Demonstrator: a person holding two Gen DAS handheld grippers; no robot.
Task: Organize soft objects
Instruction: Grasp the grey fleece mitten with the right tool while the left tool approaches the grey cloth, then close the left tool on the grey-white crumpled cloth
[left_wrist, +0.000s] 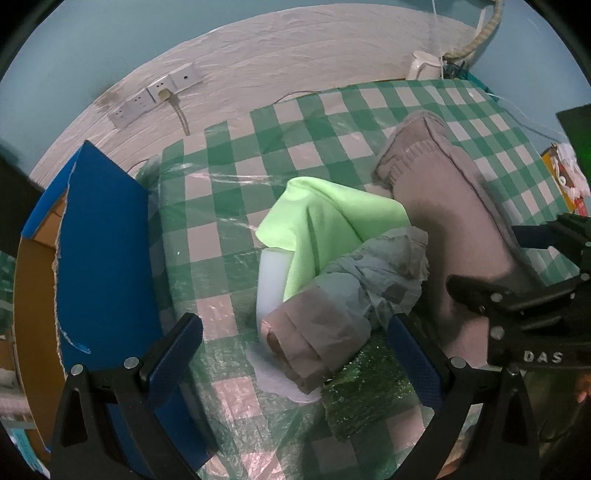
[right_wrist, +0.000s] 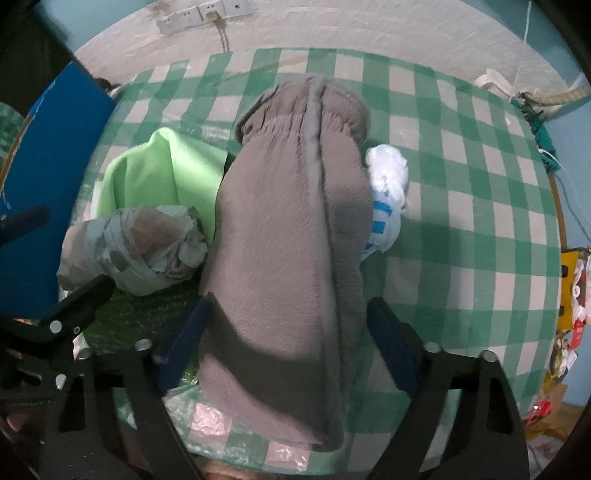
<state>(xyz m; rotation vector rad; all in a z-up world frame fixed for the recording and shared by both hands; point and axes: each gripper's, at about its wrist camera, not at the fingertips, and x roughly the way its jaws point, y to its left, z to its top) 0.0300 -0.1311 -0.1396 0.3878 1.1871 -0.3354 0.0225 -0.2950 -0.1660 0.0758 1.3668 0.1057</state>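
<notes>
Between the right gripper's (right_wrist: 286, 341) two blue pads lay a long grey fleece roll (right_wrist: 291, 236), running away from the jaws toward the wall; the jaws stood apart on either side of it, and whether the pads actually pressed the fleece could not be told. Just right of the roll, beyond the right pad, sat a white bundle with blue marks (right_wrist: 386, 195), touching the roll's side. Left of the roll, past the left pad, lay a grey plastic-wrapped bundle (right_wrist: 136, 247) and behind it a light green cloth (right_wrist: 162, 173), both close against the fleece. The left gripper (left_wrist: 295, 354) hung over that bundle (left_wrist: 332, 325) with its jaws wide apart and nothing clamped, the bundle's near end lying between the pads without touching them. Ahead of those jaws the green cloth (left_wrist: 325, 221) draped over a white foam block (left_wrist: 271, 280), and a dark green sheet (left_wrist: 365, 391) lay by the right pad. Everything rested on a green checked tablecloth (left_wrist: 229, 206), with a blue box flap (left_wrist: 103, 266) left of the left pad
</notes>
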